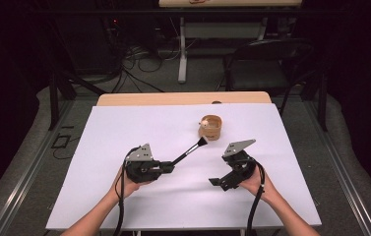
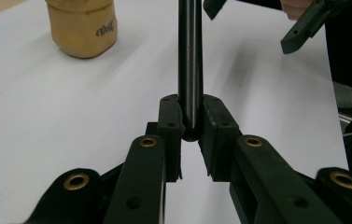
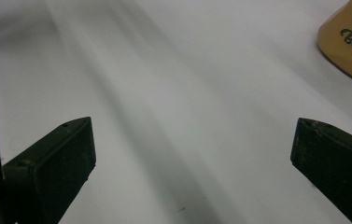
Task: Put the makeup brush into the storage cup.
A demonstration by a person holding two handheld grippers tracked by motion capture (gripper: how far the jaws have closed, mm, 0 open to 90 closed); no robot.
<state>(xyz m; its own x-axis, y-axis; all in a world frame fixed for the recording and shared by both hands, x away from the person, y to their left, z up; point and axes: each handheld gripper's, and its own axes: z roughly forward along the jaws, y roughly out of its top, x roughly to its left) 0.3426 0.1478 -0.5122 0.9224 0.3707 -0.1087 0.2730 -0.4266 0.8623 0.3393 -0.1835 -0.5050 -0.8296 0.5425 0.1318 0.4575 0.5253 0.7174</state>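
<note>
A white sheet is covering most of the table (image 1: 124,196), and a strip of the wooden top is showing along the far edge. Beyond it a dark chair (image 1: 266,61) is standing on the floor among loose cables.

The left gripper (image 1: 169,167) is resting low over the sheet near the person's side, its jaws clamping tight on the black handle of a brush (image 1: 189,151). In the left gripper view the handle is standing straight up between the two jaws, its rounded end sitting just below the pads. The brush is slanting away from the gripper, and its pale bristle end is lying right beside the small tan cup (image 1: 211,127) that is sitting on the sheet a little beyond the middle.

The right gripper (image 1: 218,182) is hovering over the sheet to the right of the brush, well apart from it. Its jaws are standing wide open with nothing between them, bare white sheet showing in the gap.
</note>
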